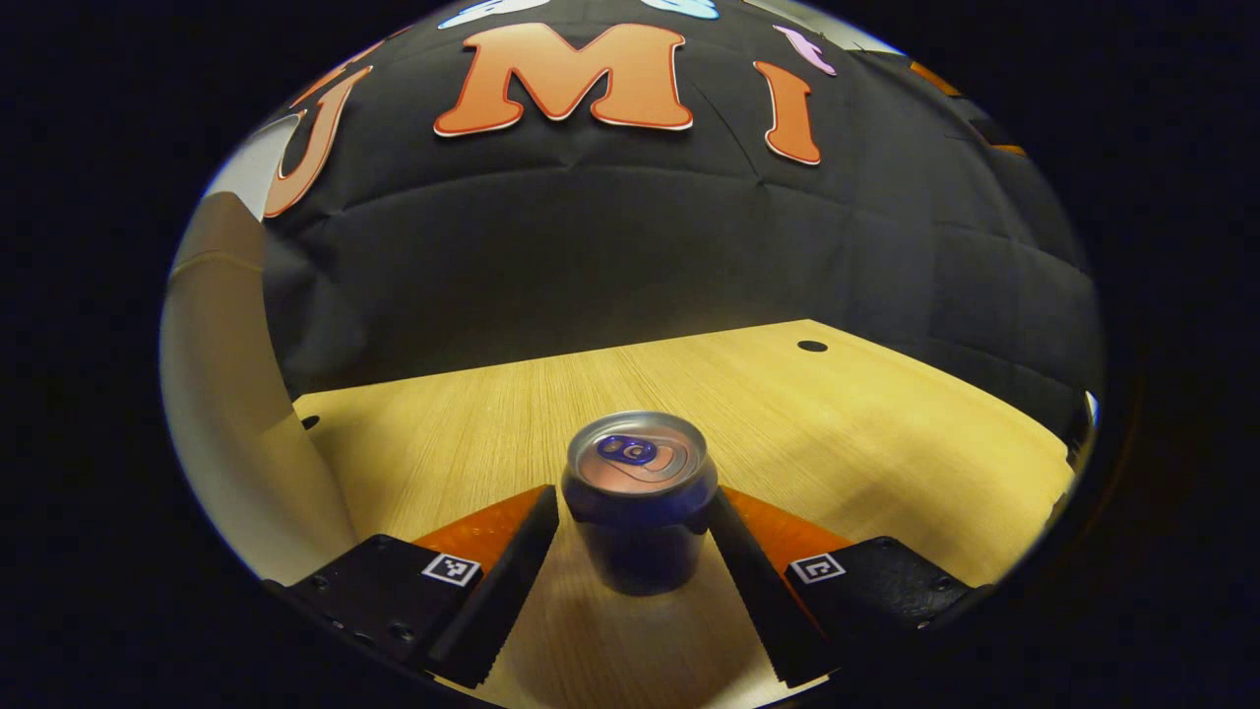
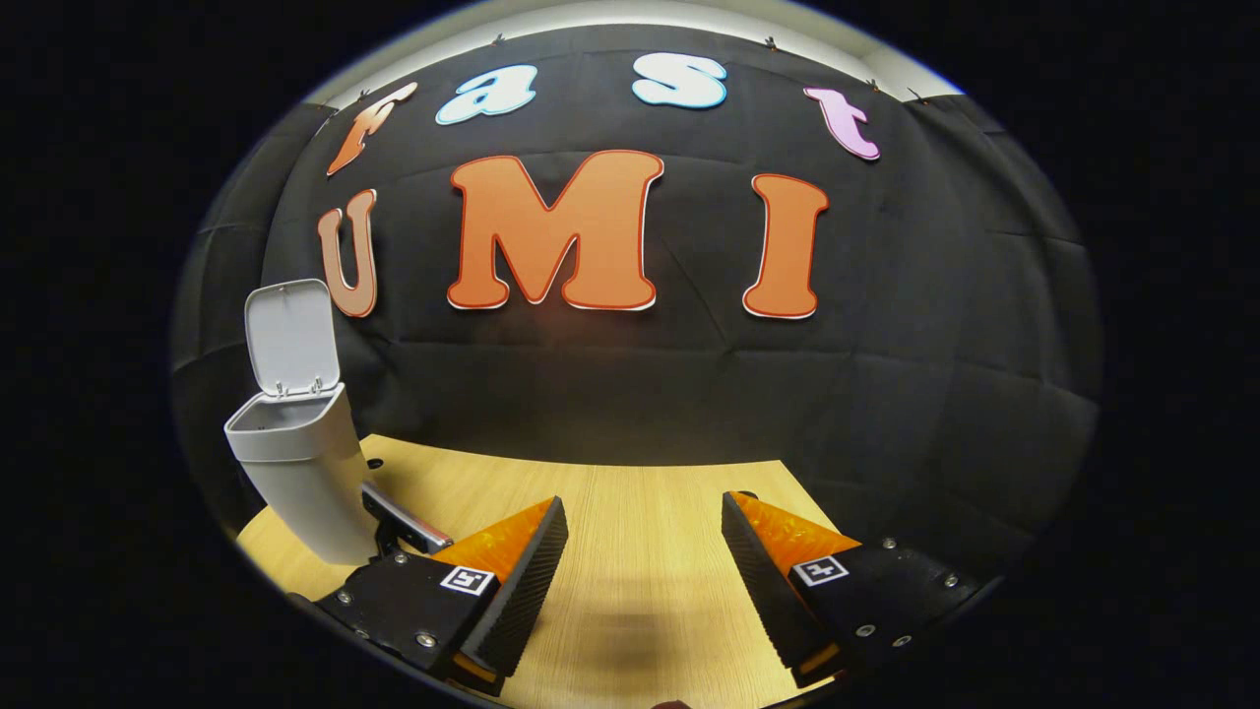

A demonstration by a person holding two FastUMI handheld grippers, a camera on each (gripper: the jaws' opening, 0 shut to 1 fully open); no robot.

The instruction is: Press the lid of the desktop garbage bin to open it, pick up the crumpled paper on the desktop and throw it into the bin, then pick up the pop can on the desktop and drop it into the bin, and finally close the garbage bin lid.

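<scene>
In the left gripper view a pop can (image 1: 640, 497) stands upright on the wooden desktop (image 1: 866, 433), silver top with its tab facing up. My left gripper (image 1: 638, 490) is open, one finger close on each side of the can near its upper rim. Whether the fingers touch the can I cannot tell. The white garbage bin (image 2: 300, 473) stands at the left of the right gripper view with its lid (image 2: 290, 335) raised upright. My right gripper (image 2: 645, 502) is open over bare desktop (image 2: 640, 512), well to the right of the bin, nothing between its fingers.
The bin's pale side (image 1: 226, 443) rises close at the left of the left gripper view. A dark, metal-edged part (image 2: 404, 527) sits by the bin's foot. The black cloth wall closes the desk's far edge. A small hole (image 1: 812, 346) marks the desktop at the back.
</scene>
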